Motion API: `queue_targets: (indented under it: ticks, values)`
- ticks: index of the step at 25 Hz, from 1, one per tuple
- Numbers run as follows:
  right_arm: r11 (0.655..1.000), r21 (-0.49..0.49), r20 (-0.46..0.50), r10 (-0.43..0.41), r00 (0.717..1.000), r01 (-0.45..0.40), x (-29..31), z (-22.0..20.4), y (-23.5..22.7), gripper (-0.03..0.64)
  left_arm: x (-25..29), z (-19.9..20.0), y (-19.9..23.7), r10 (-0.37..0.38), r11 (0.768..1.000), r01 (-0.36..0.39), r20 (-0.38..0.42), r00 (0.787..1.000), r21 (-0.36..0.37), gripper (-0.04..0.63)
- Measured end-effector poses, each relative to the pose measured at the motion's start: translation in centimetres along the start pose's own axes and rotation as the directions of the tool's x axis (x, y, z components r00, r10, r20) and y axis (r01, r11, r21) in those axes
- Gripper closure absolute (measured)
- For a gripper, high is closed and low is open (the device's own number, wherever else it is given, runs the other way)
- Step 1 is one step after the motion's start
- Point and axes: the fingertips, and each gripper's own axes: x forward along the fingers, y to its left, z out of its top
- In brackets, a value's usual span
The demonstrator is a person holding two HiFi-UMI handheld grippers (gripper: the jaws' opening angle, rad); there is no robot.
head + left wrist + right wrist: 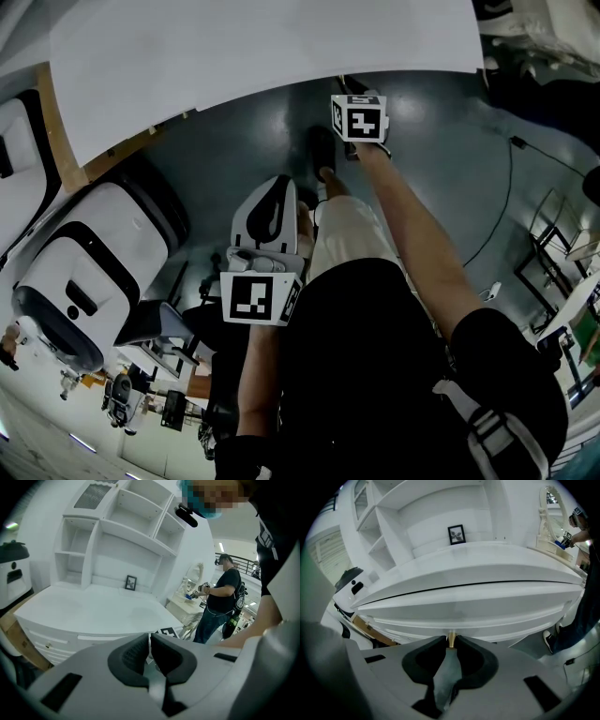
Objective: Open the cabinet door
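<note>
Left of the left tool point(150, 641), well apart on the grey floor point(441, 178): a white, black-trimmed appliance point(89, 267). Left tool itself held low and back from the edge of the bench point(262, 56), touching nothing. Closed all but a thin slit between the dark pads point(127, 656), with nothing gripped. Ahead of and above it: the white bench top, a white shelf unit point(126, 527) rising at the back, and a small black picture frame point(131, 582) standing upright under the lowest shelf. Off to its right, past the bench end and well apart, a bystander in a dark shirt point(224, 597).

Further right, right tool point(451, 644) reached forward on an outstretched bare arm point(412, 244), tip tucked under the bench's front edge. Closed on a small brass knob point(451, 638), gripped from both sides, with only its stem showing between the tips. Knob fixed to the white cabinet door point(479, 626), directly ahead of the tool and just below the bench's moulded edge. Door seen at a steep angle; whether ajar or flush, not to be told. Straight beyond the tool, above the bench top, the same picture frame. To the right tool's right, an oval mirror point(555, 501) far off, and low down a shoe point(547, 637) on the floor.
</note>
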Motion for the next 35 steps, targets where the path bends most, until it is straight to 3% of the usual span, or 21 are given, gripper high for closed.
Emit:
queue_targets:
  ticks: [35]
  values:
    - [1.000,0.006,-0.028,0.011,1.000,-0.011,-3.8,-6.5,0.7,0.526,-1.5,-1.0,-2.5,-0.042,0.998,0.042,0.001,0.999,0.045,0.563]
